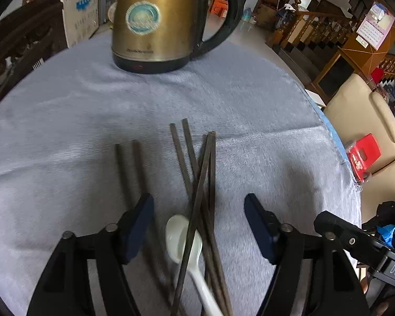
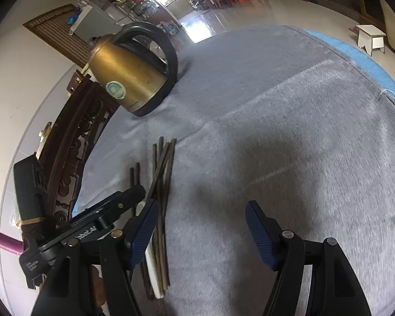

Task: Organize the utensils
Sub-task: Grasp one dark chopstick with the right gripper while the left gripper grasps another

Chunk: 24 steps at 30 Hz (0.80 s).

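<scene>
Left gripper (image 1: 198, 213) is spread wide with nothing between its blue pads (image 1: 142, 218), poised above the utensil pile. Right gripper (image 2: 201, 221) is spread wide too, holding nothing, over bare cloth just right of the pile.

I see a white ceramic soup spoon (image 1: 183, 239) lying on the grey tablecloth (image 1: 65, 131), bowl toward the kettle, handle running back toward the camera. A crossed bundle of dark chopsticks (image 1: 197, 173) lies over it; one stick runs diagonally straight across the spoon bowl. I can't get an exact stick count from the overlap. A separate pair of chopsticks (image 1: 130, 168) lies roughly parallel to the left of the bundle, its near ends hidden behind the left pad.

From the right wrist view the chopstick bundle (image 2: 163, 173) sits left of centre, with the left gripper's finger (image 2: 113, 202) over it, and the spoon's white handle (image 2: 152, 268) partly hidden behind the right gripper's left pad.

Brass-coloured electric kettle (image 1: 155, 21) stands upright at the far side of the cloth, well apart from the utensils. A cream chair (image 1: 366, 121) stands off the table's right edge.
</scene>
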Motion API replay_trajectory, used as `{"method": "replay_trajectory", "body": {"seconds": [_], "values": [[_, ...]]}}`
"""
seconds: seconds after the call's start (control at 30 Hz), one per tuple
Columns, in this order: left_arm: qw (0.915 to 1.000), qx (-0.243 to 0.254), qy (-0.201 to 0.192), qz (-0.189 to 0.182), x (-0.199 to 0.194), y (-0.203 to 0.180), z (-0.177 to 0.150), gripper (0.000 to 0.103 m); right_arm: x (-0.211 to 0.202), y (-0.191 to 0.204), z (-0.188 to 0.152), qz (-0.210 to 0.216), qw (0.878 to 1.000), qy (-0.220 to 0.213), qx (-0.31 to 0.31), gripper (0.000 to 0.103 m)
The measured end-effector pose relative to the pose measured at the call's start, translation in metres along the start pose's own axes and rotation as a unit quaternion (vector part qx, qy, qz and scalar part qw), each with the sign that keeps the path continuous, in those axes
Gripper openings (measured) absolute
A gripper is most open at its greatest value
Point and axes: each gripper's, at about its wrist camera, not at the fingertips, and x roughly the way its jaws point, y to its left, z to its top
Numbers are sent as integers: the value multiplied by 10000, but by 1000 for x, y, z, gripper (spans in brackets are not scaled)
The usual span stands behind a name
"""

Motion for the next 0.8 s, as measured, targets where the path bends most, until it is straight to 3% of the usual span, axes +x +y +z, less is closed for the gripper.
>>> {"method": "replay_trajectory", "body": {"seconds": [0.17, 0.23, 0.8], "values": [[9990, -193, 354, -166, 31, 9, 7, 21, 11, -6, 9, -88, 10000, 26, 25, 71], [9990, -193, 332, -218, 36, 12, 6, 13, 15, -5, 12, -105, 9999, 59, 8, 71], [9930, -809, -98, -856, -10, 85, -13, 12, 90, 57, 40, -76, 9980, 498, -385, 71]]}}
